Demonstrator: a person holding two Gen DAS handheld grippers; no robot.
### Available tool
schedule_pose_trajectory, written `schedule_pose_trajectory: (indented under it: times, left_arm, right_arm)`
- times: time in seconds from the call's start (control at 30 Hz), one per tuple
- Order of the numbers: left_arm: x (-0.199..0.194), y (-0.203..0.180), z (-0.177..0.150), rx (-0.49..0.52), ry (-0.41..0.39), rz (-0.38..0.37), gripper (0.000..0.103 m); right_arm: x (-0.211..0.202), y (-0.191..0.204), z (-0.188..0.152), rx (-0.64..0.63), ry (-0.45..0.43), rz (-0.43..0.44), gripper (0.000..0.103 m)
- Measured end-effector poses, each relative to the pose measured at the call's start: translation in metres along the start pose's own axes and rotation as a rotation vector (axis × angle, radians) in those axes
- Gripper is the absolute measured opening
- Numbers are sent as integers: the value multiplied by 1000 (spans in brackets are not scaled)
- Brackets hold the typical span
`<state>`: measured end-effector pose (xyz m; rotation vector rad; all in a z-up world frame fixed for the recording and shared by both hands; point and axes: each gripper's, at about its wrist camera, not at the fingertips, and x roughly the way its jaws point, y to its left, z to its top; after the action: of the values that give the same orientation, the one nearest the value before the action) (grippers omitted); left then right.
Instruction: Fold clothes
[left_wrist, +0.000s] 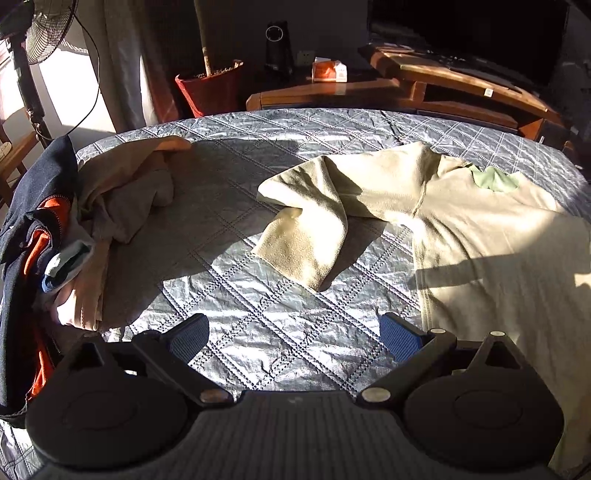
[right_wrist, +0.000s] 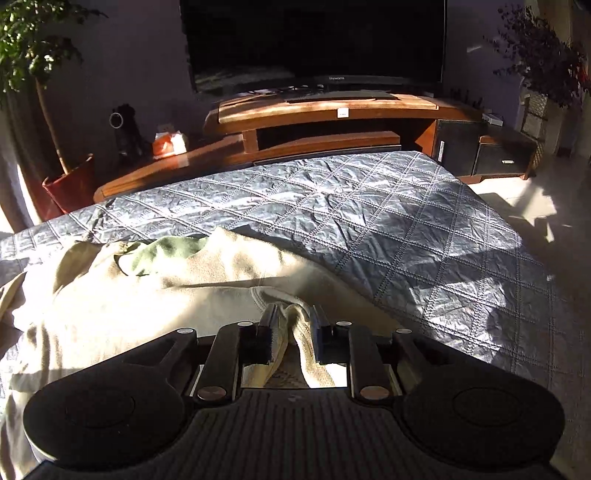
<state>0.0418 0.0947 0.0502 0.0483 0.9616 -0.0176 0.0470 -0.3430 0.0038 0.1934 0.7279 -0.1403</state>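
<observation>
A cream long-sleeved top (left_wrist: 480, 229) lies spread on the grey quilted bed cover (left_wrist: 240, 280), with green lining (left_wrist: 495, 179) showing at its neck. One sleeve (left_wrist: 306, 229) lies bent over towards the bed's middle. My left gripper (left_wrist: 293, 325) hovers open over bare quilt, just left of the top's side hem, with nothing between its blue pads. In the right wrist view my right gripper (right_wrist: 294, 310) is shut on a raised fold of the cream top (right_wrist: 147, 295) at its right edge. The cloth bunches between both pads.
A pile of other clothes (left_wrist: 110, 206) sits at the bed's left edge, with a navy jacket lined in orange (left_wrist: 40, 192). Beyond the bed stand a wooden TV stand (right_wrist: 325, 110), a red plant pot (left_wrist: 210, 88) and a fan (left_wrist: 44, 33). Floor (right_wrist: 554, 221) lies to the right.
</observation>
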Motion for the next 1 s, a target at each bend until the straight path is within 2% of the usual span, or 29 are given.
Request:
schedule_pose_trajectory:
  times: [0.07, 0.1, 0.13, 0.2, 0.23, 0.33, 0.5, 0.6, 0.73, 0.87, 0.93, 1.0]
  left_arm:
    - [1, -5, 0, 9, 0, -4, 98]
    - [1, -9, 0, 16, 0, -6, 98]
    - [1, -12, 0, 24, 0, -8, 98]
    - [2, -18, -2, 50, 1, -6, 98]
    - [2, -20, -3, 64, 2, -4, 98]
    - [2, -22, -5, 84, 3, 7, 98]
    - [1, -15, -3, 46, 1, 2, 98]
    - [0, -17, -2, 52, -2, -3, 98]
    - [0, -20, -3, 70, -4, -3, 98]
    - [1, -17, -3, 60, 0, -3, 98]
    - [0, -17, -3, 61, -1, -4, 98]
    - [0, -17, -3, 62, -2, -4, 98]
  right_arm:
    - [-23, 14, -27, -45, 32, 96, 28]
    - [-33, 22, -40, -86, 49, 112, 35]
    - [-47, 29, -56, -117, 72, 131, 38]
    - [-68, 36, -83, -132, 117, 173, 36]
    - [-76, 36, -93, -125, 138, 186, 36]
    - [-94, 38, -113, -184, 160, 147, 36]
    - [-87, -5, -119, 67, 138, 106, 38]
    - [-77, 15, -124, -65, 164, 135, 38]
    - [-75, 50, -119, -134, 118, 220, 37]
    - [-78, 92, -115, -346, 74, 262, 38]
    - [-80, 93, -113, -349, 67, 284, 53]
    - [-80, 82, -113, -277, 73, 294, 58]
